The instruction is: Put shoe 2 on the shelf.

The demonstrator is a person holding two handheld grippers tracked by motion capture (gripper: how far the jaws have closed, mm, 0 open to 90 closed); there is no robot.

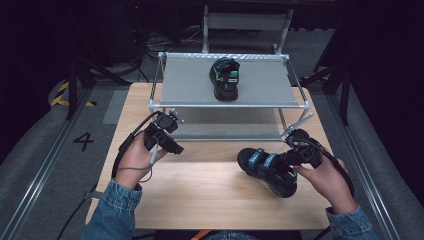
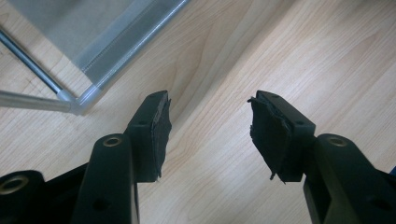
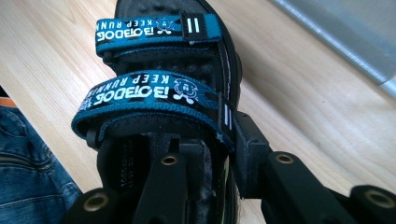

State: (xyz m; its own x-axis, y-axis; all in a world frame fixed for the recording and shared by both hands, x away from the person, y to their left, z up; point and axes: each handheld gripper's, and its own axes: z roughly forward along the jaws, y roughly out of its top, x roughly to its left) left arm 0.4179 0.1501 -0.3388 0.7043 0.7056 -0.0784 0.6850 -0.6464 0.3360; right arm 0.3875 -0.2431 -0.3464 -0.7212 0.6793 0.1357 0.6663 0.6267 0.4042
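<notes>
Wooden tabletop (image 1: pixel 200 190), metal rack (image 1: pixel 260 104) behind.
Right tool (image 3: pixel 219 154) pinched a black sandal's (image 1: pixel 265 170) side wall; left tool (image 2: pixel 208 135) stood spread, empty.

Both forearms wear faded blue denim sleeves (image 1: pixel 116 202) with stitched cuffs. The left black two-jaw gripper (image 2: pixel 208 135) has matte plastic fingers (image 2: pixel 152 130) faced with frayed dark pads and brass-ringed screw holes; a black cable loops from it. The right black gripper (image 3: pixel 205 172) shows similar brass-ringed holes.
</notes>
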